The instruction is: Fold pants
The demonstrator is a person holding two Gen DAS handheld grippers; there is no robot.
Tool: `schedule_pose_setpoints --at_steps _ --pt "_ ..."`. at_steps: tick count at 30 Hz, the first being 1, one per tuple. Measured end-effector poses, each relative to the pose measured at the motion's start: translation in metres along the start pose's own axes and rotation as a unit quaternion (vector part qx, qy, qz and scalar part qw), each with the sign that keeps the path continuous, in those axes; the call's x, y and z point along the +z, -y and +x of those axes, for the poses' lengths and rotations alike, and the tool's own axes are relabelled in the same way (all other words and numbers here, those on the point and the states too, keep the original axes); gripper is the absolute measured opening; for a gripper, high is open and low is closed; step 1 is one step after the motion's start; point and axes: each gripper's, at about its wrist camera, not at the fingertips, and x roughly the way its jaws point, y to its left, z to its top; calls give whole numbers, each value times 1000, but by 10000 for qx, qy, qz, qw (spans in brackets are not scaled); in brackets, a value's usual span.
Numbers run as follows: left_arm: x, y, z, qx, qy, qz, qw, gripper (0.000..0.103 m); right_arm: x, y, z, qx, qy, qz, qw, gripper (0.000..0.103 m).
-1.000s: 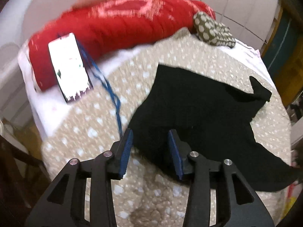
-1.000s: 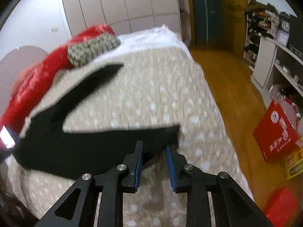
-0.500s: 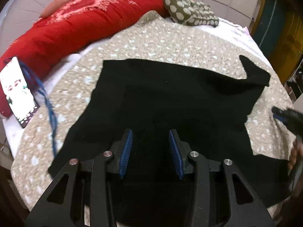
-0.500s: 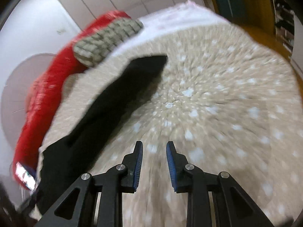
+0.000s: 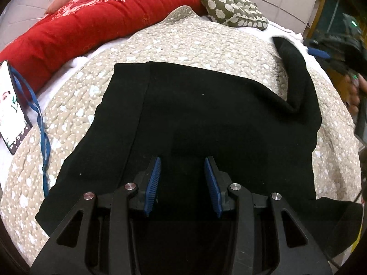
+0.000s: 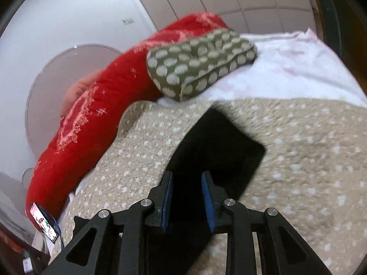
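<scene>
Black pants point(image 5: 206, 119) lie spread on a beige dotted quilt point(image 5: 183, 43) on a bed. My left gripper point(image 5: 182, 181) is open and empty, just above the middle of the pants. One leg end curls up at the far right point(image 5: 296, 68). My right gripper point(image 6: 185, 194) is open over that leg end point(image 6: 218, 146), with black cloth seen between the blue pads; it grips nothing. In the left wrist view, the right gripper point(image 5: 318, 52) shows at the right edge.
A red blanket roll point(image 5: 103, 16) and an olive spotted pillow point(image 5: 231, 6) lie along the bed's far side. A lit phone point(image 5: 11, 114) with a blue cord point(image 5: 41, 123) lies at the left edge. White sheet point(image 6: 286, 68) borders the quilt.
My left gripper moved right from the pants' left edge to over their middle. My right gripper let go of one leg end and swung across to above the other.
</scene>
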Motion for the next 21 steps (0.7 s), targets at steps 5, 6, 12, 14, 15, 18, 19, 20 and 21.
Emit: schedule_pose_setpoints --at_steps 5,6,12,14,15,18,19,20,21 --pt "-1 -1 1 -45 21 -93 9999 41 -8 50 3 -510 -226 616 9965 27" --pt "-1 -1 1 -51 26 -97 9999 42 -7 55 11 -470 -295 757 9956 27" --pt "-1 -1 5 -44 58 -149 9999 48 -5 69 66 -440 -443 1270 9899 33" --pt "-1 -1 6 -22 75 -127 9999 50 -5 71 87 -605 -634 1497 9848 33" --pt "-1 -1 6 -29 87 -133 9999 50 -6 70 89 -603 -455 1564 9848 27" --pt "0 -4 7 -103 95 -184 9997 51 -7 61 79 -563 -161 1357 9890 4" --pt "0 -5 6 -121 97 -199 9997 51 -10 58 67 -511 -85 1250 9908 4" --pt "0 -6 6 -127 97 -207 9997 51 -13 55 49 -487 5 1114 9926 4" --pt "0 -6 5 -130 104 -217 9996 51 -18 53 29 -494 122 1006 9936 4"
